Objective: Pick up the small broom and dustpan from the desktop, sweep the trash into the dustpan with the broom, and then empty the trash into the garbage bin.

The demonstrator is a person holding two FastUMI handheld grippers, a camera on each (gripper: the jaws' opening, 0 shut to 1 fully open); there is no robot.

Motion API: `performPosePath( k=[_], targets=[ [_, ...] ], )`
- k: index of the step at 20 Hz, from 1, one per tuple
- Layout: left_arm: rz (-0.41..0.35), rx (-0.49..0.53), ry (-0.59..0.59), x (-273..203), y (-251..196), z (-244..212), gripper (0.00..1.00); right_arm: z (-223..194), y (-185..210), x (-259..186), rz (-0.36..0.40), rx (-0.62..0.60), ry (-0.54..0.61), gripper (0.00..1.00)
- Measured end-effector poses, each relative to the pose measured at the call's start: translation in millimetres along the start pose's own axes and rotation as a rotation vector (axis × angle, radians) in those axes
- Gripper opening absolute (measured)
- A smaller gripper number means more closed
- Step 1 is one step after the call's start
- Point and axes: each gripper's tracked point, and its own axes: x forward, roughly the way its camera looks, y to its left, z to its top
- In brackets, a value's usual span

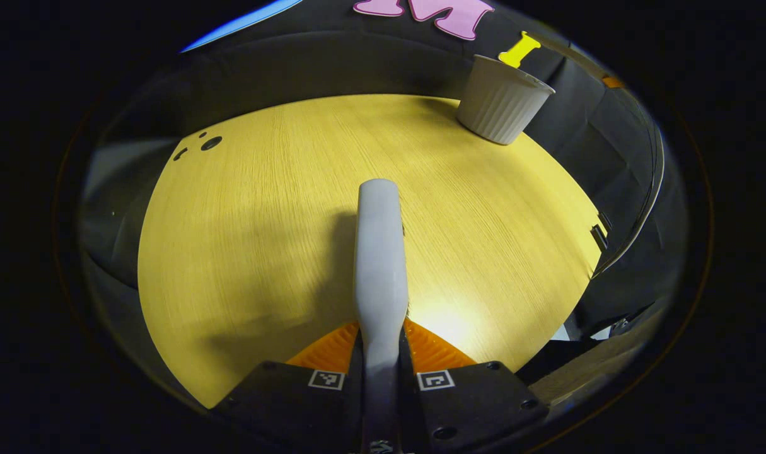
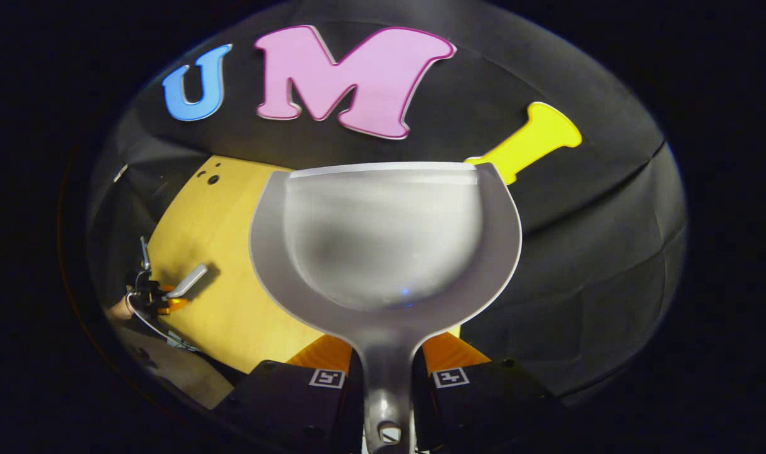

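Grey dustpan (image 2: 383, 239) in right claw (image 2: 386, 372) holds nothing visible.

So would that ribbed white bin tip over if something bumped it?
Probably easily. The white bin looks like thin ribbed plastic, so likely light. It is narrower at its base than at its rim and sits near the desktop edge, so a nudge might topple it.

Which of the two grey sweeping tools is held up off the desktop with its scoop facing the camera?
The dustpan, gripped by its handle in the right gripper. The broom is just a narrow grey handle in the left gripper, above the desktop.
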Motion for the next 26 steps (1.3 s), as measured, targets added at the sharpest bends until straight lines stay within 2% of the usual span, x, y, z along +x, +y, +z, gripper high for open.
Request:
performPosePath(
  k=[4,6,9,12,15,19,23,26],
  targets=[
    [0.008,-0.004,-0.009,-8,0,-1,0.25,-50,74,19,0.127,-0.018,0.029,0.36],
    [0.027,-0.016,-0.015,-12,4,-3,0.27,-76,112,37,0.19,-0.007,0.055,0.35],
    [0.054,-0.054,-0.025,-17,8,-3,0.25,-115,159,70,0.242,-0.009,0.106,0.36],
    [0.075,-0.087,-0.025,-20,8,-4,0.28,-153,196,104,0.26,-0.012,0.15,0.35],
    [0.111,-0.114,-0.027,-17,10,-2,0.28,-184,210,139,0.252,-0.013,0.184,0.35],
    [0.151,-0.166,-0.022,-7,9,1,0.28,-210,212,165,0.277,0.01,0.217,0.36],
    [0.198,-0.15,-0.009,5,8,7,0.25,-223,215,189,0.278,0.057,0.213,0.36],
    [0.232,-0.156,0.011,16,6,8,0.28,-234,215,200,0.286,0.061,0.23,0.35]
  ],
)
